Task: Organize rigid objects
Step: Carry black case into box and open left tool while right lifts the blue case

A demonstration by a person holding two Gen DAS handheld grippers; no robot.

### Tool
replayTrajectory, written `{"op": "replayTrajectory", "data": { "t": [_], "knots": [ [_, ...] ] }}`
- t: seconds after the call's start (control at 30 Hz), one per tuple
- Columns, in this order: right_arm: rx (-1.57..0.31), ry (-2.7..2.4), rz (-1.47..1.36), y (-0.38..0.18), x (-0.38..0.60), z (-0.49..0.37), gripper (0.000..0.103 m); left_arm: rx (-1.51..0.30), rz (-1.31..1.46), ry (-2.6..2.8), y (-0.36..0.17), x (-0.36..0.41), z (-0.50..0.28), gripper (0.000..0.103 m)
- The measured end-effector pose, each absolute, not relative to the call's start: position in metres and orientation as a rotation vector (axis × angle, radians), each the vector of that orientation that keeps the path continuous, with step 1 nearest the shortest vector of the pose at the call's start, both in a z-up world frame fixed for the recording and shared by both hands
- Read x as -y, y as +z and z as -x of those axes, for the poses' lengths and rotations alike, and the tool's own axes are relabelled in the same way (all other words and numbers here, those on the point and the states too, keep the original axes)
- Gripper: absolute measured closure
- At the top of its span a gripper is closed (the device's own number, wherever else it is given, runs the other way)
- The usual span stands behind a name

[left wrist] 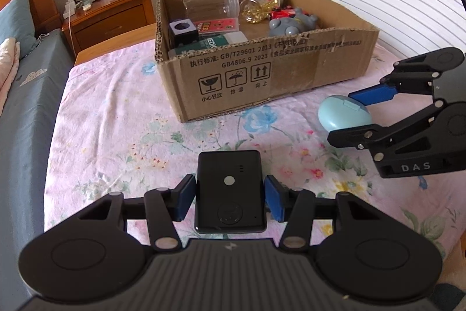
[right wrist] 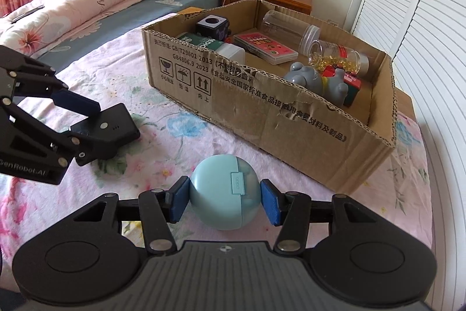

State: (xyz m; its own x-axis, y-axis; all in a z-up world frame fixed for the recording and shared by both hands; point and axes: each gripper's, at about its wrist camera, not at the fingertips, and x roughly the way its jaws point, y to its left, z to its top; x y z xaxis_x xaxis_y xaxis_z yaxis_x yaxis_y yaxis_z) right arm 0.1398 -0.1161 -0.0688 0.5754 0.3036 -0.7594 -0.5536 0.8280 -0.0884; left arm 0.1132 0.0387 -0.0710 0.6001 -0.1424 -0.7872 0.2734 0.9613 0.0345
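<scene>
My left hand-held gripper (left wrist: pixel 230 198) is clamped on a flat black device (left wrist: pixel 230 188), its blue pads pressing the two long edges while the device lies on the flowered bed sheet (left wrist: pixel 116 118) directly between the fingers. My right hand-held gripper (right wrist: pixel 224 201) is closed on a round pale-blue case (right wrist: pixel 222 191), pads on its left and right sides, the case also resting on the sheet just ahead of the gripper body. The cardboard box (right wrist: pixel 262 118) sits beyond both grippers, ahead and slightly right of the left one, ahead and right of the right one; it already holds jars, a toy and small boxes.

I judge the black device to be light, stiff and smooth-sided, so a grip across its narrow width near the middle should hold it level. The blue case looks like hard, glossy plastic and its curved shell could squirt out of the pads; I want them on its widest line, not above it. It has a hinged lid with a front tab (right wrist: pixel 238 182), so squeezing hard across the seam might pop it open.
</scene>
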Motion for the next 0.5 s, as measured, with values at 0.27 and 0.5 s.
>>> {"op": "replayTrajectory", "data": {
  "t": [0.27, 0.5],
  "knots": [
    [-0.797, 0.536, 0.357, -0.049, 0.122, -0.128, 0.046, -0.882, -0.172, -0.301, -0.043, -0.036, -0.114, 0.052],
    [-0.753, 0.545, 0.369, -0.021, 0.134, -0.122, 0.046, -0.819, -0.191, -0.346, -0.007, -0.025, -0.130, 0.052]
  ]
}}
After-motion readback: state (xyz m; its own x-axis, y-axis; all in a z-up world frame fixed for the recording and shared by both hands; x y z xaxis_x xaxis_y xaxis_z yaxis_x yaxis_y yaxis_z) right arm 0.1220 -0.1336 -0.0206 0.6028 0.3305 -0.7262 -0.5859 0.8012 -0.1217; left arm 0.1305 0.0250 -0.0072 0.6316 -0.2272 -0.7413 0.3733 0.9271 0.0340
